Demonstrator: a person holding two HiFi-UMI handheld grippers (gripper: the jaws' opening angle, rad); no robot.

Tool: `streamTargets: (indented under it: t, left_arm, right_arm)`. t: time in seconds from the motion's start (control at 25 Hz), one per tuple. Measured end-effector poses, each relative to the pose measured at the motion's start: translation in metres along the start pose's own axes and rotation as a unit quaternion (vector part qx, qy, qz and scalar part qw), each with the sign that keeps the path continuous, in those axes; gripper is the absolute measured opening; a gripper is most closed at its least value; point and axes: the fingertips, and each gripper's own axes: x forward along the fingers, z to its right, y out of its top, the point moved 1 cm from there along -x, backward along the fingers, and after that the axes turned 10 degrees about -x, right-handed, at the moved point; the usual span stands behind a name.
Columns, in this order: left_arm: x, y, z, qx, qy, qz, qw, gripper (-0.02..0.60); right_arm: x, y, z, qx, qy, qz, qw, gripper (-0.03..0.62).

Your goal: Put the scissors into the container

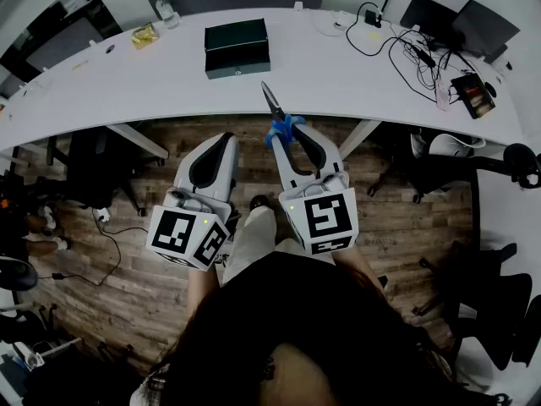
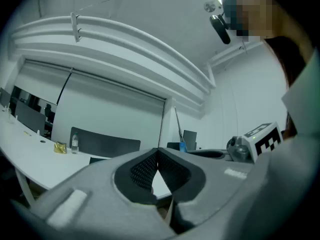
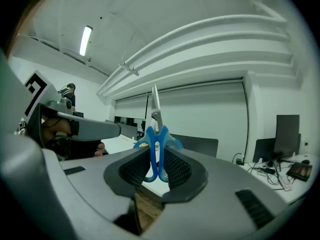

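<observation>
1. Right gripper (image 3: 156, 153): the jaws are clamped on the blue handles of the scissors (image 3: 152, 134). Both padded faces press against the handle loops, and the closed blades project straight out beyond the jaw tips.
2. Left gripper (image 2: 158, 153): the jaws are together at the tips with nothing between them. This gripper is carried just beside the right gripper (image 1: 288, 132), on its left, and is apart from the scissors.
3. Left gripper (image 1: 225, 137) and right gripper are both held level over the wooden floor (image 1: 397, 218), in front of the white table (image 1: 110, 83). Each carries its marker cube at the rear end, nearest the person.
4. Scissors (image 1: 273, 101): held in the air, not resting on any surface. In the head view the blade tip lies over the near edge of the table.
5. Container (image 1: 237, 47): a dark rectangular box standing on the table, beyond the blade tip and slightly to its left. The scissors are near it but not touching it and not inside it.
6. Other items on the table: a bottle (image 1: 166, 11) and a yellow packet (image 1: 144, 35) to the left of the container, and a tangle of cables (image 1: 406, 53) to its right
</observation>
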Motion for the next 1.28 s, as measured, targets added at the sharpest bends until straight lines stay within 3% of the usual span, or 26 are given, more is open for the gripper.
streamTargets:
  t: [0.56, 1.28]
  left_arm:
    - [0.039, -0.002, -0.031, -0.006, 0.001, -0.012, 0.9999, 0.012]
    - [0.088, 0.023, -0.104, -0.017, -0.006, -0.014, 0.9997, 0.012]
  right_arm:
    - [0.045, -0.013, 0.015, -0.003, 0.005, -0.006, 1.000, 0.092]
    - [0.132, -0.012, 0.025, -0.002, 0.006, -0.024, 1.000, 0.091]
